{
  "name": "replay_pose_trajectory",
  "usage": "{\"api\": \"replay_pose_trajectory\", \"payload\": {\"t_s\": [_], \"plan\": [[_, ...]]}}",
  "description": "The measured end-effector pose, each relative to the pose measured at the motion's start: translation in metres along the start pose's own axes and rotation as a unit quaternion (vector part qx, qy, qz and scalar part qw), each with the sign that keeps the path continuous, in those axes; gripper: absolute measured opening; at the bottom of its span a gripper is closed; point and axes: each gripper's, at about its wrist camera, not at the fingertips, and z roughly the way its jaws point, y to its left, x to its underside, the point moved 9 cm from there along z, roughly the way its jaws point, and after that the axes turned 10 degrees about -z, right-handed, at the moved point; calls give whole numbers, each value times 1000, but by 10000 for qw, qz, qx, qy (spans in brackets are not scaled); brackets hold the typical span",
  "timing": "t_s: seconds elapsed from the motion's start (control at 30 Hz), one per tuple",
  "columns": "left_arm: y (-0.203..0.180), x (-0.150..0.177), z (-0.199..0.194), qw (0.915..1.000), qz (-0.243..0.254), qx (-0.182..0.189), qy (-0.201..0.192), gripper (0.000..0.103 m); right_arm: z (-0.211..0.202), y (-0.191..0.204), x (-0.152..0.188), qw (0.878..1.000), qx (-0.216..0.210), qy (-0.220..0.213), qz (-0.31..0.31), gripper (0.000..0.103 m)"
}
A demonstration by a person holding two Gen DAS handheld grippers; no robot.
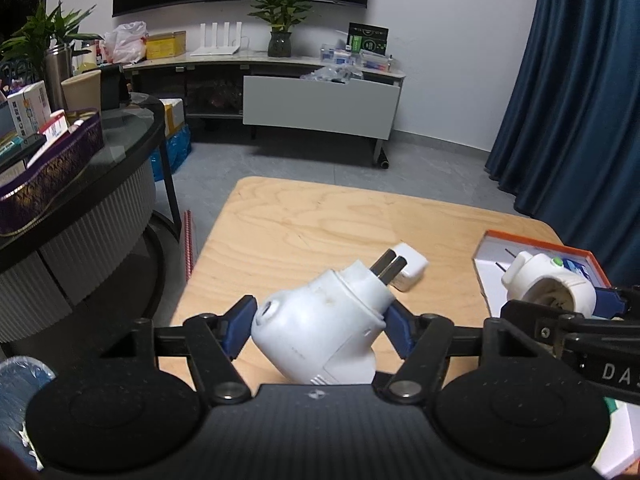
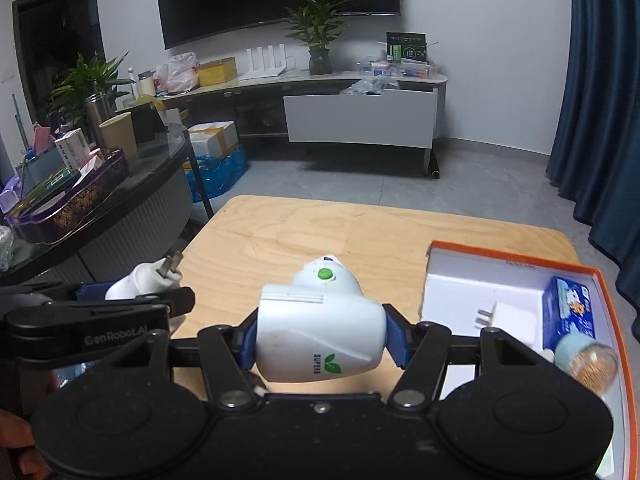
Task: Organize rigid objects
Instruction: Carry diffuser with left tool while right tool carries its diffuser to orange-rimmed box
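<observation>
My left gripper [image 1: 320,320] is shut on a white plug-in device [image 1: 320,324] with two metal prongs pointing away, held above the wooden table [image 1: 320,220]. A small white charger cube [image 1: 408,266] lies on the table just beyond it. My right gripper [image 2: 320,336] is shut on a second white plug-in device [image 2: 320,328] with a green button and a green leaf logo. It is left of an orange-rimmed white box [image 2: 460,292]. The box holds a white charger [image 2: 504,316], a blue carton [image 2: 568,316] and a small jar [image 2: 592,364].
A dark round table [image 1: 132,148] with a purple tin [image 1: 52,176] and clutter stands to the left. A TV stand [image 1: 320,104] with an open white drawer is at the far wall. Blue curtains [image 1: 580,80] hang on the right.
</observation>
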Motion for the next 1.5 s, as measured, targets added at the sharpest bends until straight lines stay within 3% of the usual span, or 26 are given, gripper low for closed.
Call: {"api": "replay_pose_trajectory", "payload": {"t_s": [0.57, 1.5], "plan": [[-6, 13, -26, 9999, -7, 6, -113, 68, -39, 4, 19, 9999, -55, -103, 23, 73], [-24, 33, -35, 9998, 102, 163, 10, 68, -53, -11, 41, 9997, 0, -17, 225, 73]]}}
